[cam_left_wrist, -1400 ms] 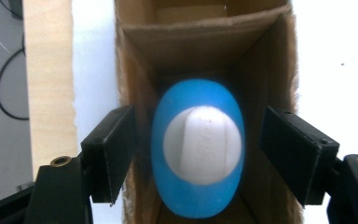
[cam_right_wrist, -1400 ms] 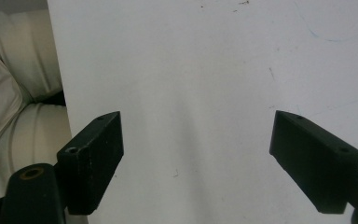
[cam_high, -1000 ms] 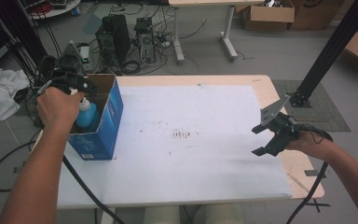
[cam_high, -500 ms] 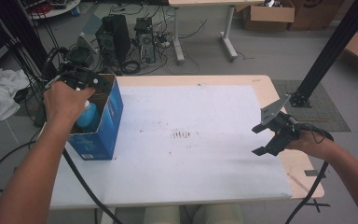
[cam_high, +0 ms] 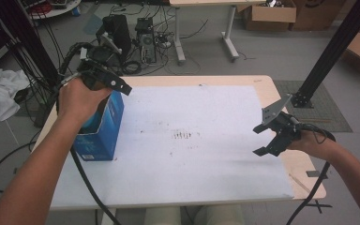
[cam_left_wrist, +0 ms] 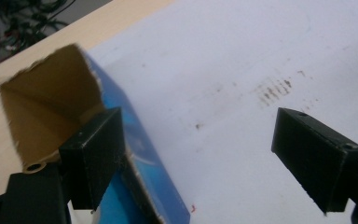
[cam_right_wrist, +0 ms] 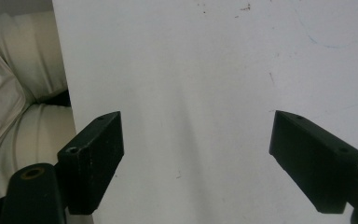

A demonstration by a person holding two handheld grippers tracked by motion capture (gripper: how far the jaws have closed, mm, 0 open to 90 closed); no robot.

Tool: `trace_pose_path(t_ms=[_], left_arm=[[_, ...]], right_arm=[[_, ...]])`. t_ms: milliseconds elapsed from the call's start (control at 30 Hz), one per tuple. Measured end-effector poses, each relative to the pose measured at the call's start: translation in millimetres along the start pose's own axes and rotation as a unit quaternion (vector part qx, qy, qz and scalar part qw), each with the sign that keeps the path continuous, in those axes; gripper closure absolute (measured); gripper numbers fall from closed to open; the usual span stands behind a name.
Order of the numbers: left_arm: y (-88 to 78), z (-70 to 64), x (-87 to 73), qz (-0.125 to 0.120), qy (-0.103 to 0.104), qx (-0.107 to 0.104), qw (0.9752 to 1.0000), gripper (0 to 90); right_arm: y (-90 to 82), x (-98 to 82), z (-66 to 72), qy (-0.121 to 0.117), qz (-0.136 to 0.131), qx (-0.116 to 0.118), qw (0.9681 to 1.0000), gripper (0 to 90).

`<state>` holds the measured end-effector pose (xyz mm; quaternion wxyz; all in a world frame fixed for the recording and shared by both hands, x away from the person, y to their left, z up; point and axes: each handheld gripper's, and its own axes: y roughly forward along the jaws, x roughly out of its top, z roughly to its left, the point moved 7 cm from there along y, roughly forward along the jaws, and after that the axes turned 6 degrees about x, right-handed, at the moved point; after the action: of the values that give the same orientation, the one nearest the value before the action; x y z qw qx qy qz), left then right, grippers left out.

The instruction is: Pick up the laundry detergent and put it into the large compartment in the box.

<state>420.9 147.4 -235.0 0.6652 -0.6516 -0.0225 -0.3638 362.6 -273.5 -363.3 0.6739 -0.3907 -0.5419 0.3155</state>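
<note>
Left tongs [cam_left_wrist: 196,163], whose jaws have just been opening, stand apart with nothing between them above the blue cardboard box [cam_high: 104,129] at the left edge of the surface [cam_high: 206,164], which looks light, thin-walled and easily crushed, so a gentle hold across its upper walls seems best, while right tongs [cam_high: 266,139] wait apart.

Blue box [cam_high: 104,126]: glossy printed cardboard, raw brown inside, torn rim. Table [cam_high: 267,89]: pale wood under matt white paper sheet [cam_high: 206,154].

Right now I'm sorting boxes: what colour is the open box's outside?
Blue outside, brown cardboard inside; the box shows best in the high view.
</note>
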Motion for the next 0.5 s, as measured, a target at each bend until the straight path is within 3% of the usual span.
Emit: trace_pose_path(t_ms=[100, 267, 500], left_arm=[[1.6, -12.1, 5.9, -0.008, 0.03, -0.007, 0.9995, 18.1], [6.8, -33.4, 14.7, -0.019, 0.083, -0.02, 0.9961, 18.1], [12.4, -58.2, 23.0, -0.029, 0.154, -0.046, 0.9865, 17.8]], right_arm=[[0.1, 1.0, 0.4, 0.001, 0.0, 0.0, 1.0, 17.7], [-1.0, 2.7, 0.7, 0.0, 0.0, -0.001, 1.0, 17.7], [-2.7, 4.1, 1.1, 0.003, 0.0, -0.001, 1.0, 17.7]])
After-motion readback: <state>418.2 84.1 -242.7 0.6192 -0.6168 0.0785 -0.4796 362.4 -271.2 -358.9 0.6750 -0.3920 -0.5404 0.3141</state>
